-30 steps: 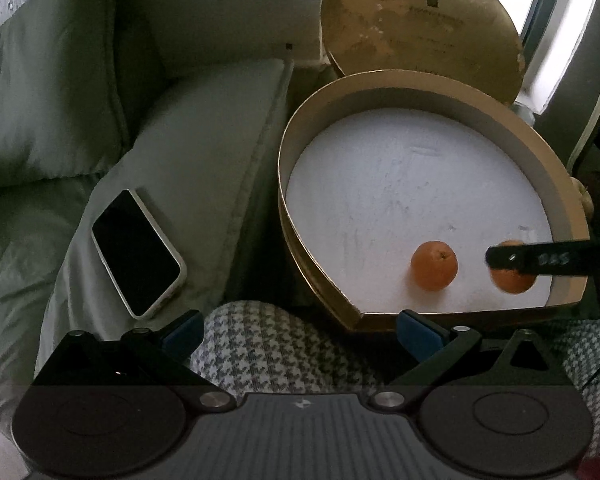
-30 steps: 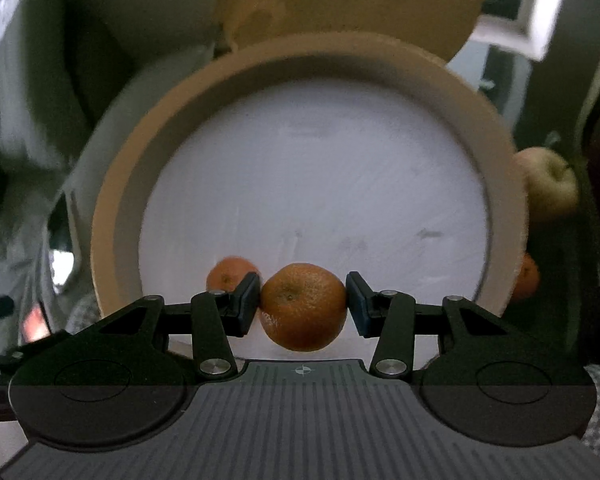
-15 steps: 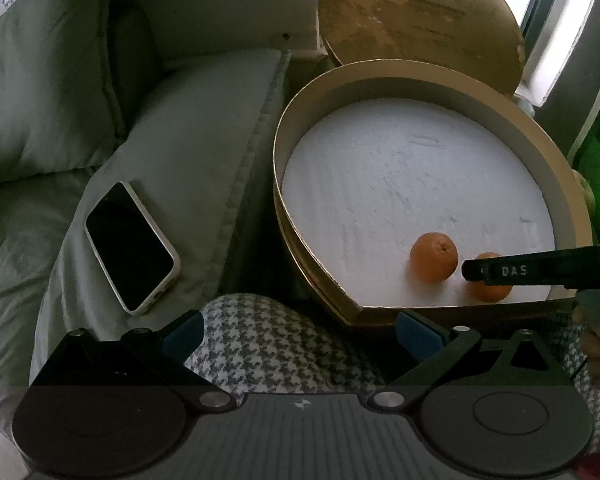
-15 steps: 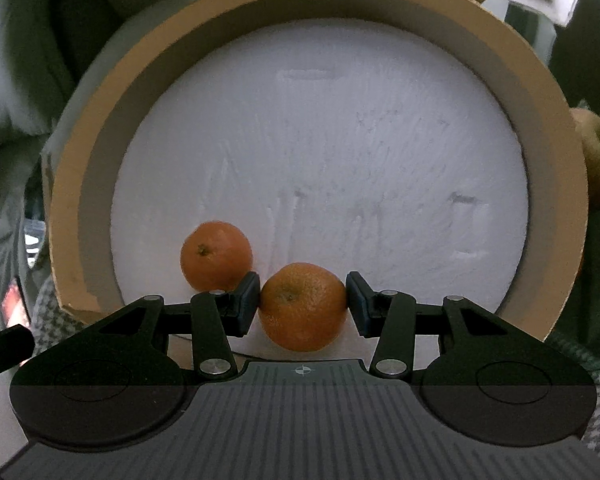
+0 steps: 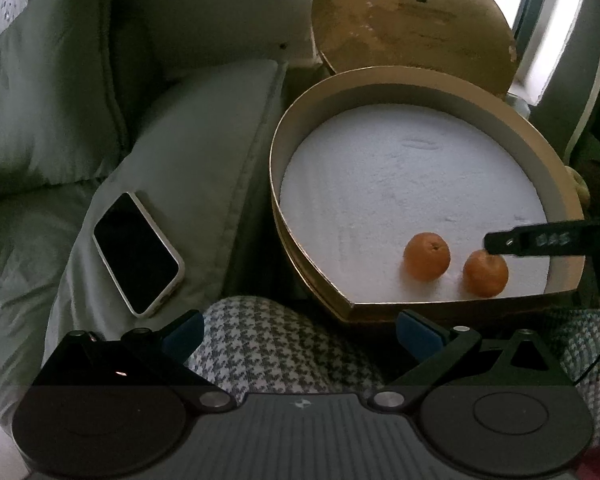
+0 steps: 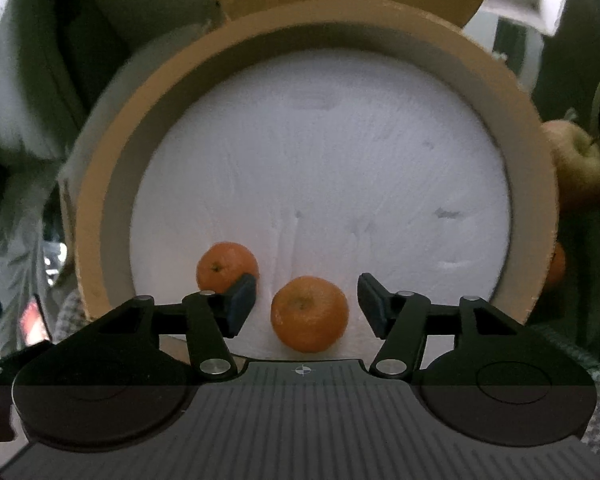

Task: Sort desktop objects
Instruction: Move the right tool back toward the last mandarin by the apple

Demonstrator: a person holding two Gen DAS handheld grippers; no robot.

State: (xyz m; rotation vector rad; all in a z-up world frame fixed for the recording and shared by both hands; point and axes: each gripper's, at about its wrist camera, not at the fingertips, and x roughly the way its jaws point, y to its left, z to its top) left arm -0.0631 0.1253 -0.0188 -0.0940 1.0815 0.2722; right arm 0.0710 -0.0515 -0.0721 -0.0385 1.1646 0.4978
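Right gripper (image 6: 307, 306) gaping wide, released, straddling tangerine (image 6: 309, 313) lying on white tray (image 6: 100, 208) floor; second tangerine (image 6: 226, 266) sitting beyond left finger. Left gripper (image 5: 300, 330) spreading wide, gripping nothing.

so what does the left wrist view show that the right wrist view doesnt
Only the left wrist view shows the phone lying on the grey cushion, and the open left gripper over houndstooth fabric.

Only the right wrist view shows the apple outside the box rim, and the open right gripper with a tangerine between its fingers, untouched.

Both show the round box with two tangerines on its white floor, and the gold lid behind.
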